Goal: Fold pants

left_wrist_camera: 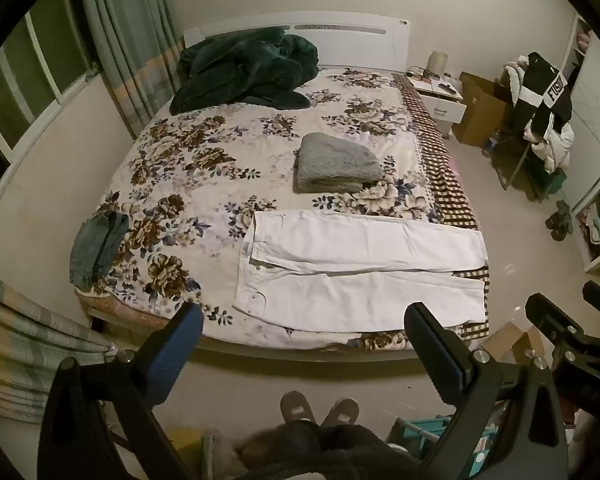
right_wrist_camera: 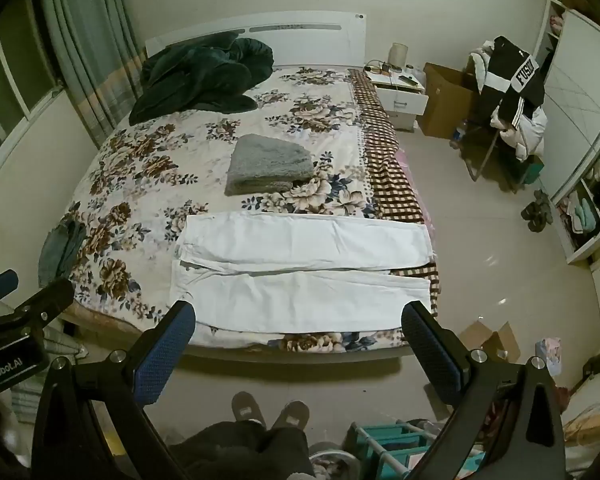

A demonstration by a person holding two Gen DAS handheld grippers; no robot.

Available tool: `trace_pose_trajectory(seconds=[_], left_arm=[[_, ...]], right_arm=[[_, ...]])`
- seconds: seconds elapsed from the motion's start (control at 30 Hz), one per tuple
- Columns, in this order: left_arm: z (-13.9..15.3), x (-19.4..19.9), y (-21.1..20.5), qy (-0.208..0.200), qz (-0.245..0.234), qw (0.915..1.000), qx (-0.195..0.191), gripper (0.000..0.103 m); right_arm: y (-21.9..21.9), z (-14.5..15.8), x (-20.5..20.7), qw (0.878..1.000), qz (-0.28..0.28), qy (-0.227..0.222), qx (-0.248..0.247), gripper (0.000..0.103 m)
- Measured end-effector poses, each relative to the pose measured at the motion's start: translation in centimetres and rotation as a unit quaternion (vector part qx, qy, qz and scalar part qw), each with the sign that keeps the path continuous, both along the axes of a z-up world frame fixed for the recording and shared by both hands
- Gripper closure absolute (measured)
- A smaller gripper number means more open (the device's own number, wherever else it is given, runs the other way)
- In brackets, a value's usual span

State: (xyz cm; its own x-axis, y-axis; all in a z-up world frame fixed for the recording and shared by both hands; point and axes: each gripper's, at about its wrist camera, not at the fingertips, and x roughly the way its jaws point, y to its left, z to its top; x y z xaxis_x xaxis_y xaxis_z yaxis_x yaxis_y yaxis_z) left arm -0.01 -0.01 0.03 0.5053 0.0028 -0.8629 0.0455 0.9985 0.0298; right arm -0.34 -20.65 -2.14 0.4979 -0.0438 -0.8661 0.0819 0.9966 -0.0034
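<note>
White pants (left_wrist_camera: 360, 268) lie flat across the foot of the bed, waist to the left, both legs stretched to the right; they also show in the right wrist view (right_wrist_camera: 304, 268). My left gripper (left_wrist_camera: 306, 344) is open and empty, held above the floor in front of the bed's near edge. My right gripper (right_wrist_camera: 300, 340) is open and empty too, at about the same height and distance from the bed. Neither gripper touches the pants.
A folded grey blanket (left_wrist_camera: 336, 164) and a dark green quilt (left_wrist_camera: 244, 68) lie further up the floral bedsheet (left_wrist_camera: 204, 184). Folded jeans (left_wrist_camera: 96, 248) sit at the bed's left edge. A nightstand (left_wrist_camera: 440, 96), a cardboard box and a chair piled with clothes (left_wrist_camera: 540, 104) stand to the right.
</note>
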Motion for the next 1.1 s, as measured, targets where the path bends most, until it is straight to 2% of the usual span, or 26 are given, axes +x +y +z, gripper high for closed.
trace_pose_trajectory(seconds=[1.1], left_arm=[[0.06, -0.08, 0.02, -0.005, 0.001, 1.0000, -0.003, 0.000]], right_arm=[[0.10, 0.46, -0.31, 1.000, 0.001, -0.003, 0.006, 0.000]])
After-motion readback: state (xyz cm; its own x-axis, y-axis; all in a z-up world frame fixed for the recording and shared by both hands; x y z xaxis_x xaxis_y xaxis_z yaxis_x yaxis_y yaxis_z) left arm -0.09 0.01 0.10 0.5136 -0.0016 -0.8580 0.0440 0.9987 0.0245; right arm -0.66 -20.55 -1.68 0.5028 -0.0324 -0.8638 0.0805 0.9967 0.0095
